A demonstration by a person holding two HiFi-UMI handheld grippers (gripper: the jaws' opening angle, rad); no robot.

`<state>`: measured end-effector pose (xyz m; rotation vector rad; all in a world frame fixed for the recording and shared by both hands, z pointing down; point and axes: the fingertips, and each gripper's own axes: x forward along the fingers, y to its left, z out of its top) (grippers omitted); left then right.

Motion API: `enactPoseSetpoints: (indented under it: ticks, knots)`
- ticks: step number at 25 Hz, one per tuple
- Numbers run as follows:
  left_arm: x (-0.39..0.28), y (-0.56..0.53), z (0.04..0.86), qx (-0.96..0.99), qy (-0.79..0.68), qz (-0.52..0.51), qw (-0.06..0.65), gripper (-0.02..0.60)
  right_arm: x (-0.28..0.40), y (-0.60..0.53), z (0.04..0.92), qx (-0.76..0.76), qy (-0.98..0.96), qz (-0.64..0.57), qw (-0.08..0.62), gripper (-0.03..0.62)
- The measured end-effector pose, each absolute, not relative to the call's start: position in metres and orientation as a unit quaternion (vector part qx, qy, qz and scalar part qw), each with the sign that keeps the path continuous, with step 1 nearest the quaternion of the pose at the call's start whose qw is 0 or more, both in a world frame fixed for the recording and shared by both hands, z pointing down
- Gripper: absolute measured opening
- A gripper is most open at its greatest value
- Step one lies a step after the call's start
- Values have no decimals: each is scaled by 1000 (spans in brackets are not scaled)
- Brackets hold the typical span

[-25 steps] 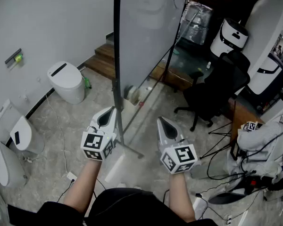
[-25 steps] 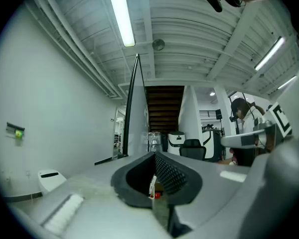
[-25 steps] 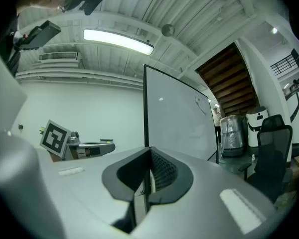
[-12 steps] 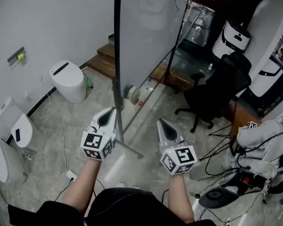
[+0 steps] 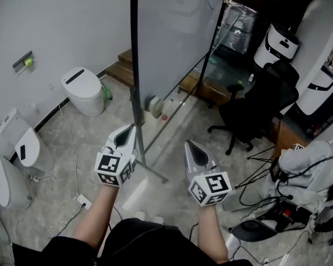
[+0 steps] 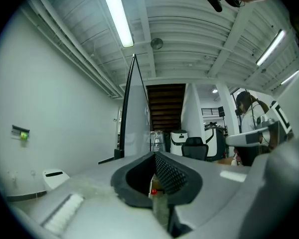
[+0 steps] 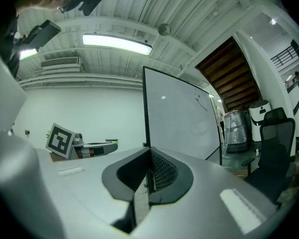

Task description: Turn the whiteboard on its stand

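The whiteboard [image 5: 175, 32] stands upright in a black frame, close in front of me at the top middle of the head view. Its left post [image 5: 134, 65] runs down to a stand leg [image 5: 154, 173] on the floor. My left gripper [image 5: 130, 131] is shut and empty, its tip just left of the post and not touching it. My right gripper [image 5: 190, 146] is shut too, held apart to the right of the stand leg. The left gripper view sees the whiteboard [image 6: 133, 108] nearly edge-on; the right gripper view sees the whiteboard's [image 7: 182, 113] face.
White toilets [image 5: 83, 90] stand along the left wall. Behind the board are wooden steps [image 5: 125, 65]. At the right there are a black office chair [image 5: 255, 107], white machines [image 5: 277, 43], a person in white [image 5: 311, 162] and floor cables [image 5: 261, 190].
The head view has shifted slightly, so the room sits a little differently in the picture. Both grippers stay shut and keep their places in front of the stand.
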<state>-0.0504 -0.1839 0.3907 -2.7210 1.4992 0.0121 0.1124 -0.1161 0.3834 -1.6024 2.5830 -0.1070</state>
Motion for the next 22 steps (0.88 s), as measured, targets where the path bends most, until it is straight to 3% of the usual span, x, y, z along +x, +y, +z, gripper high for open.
enactPoseSetpoints:
  ticks: [22]
  knots:
    - [-45,-179,391,-870,492,10,25,3,116,-115,397,-502,862,-48,45,8]
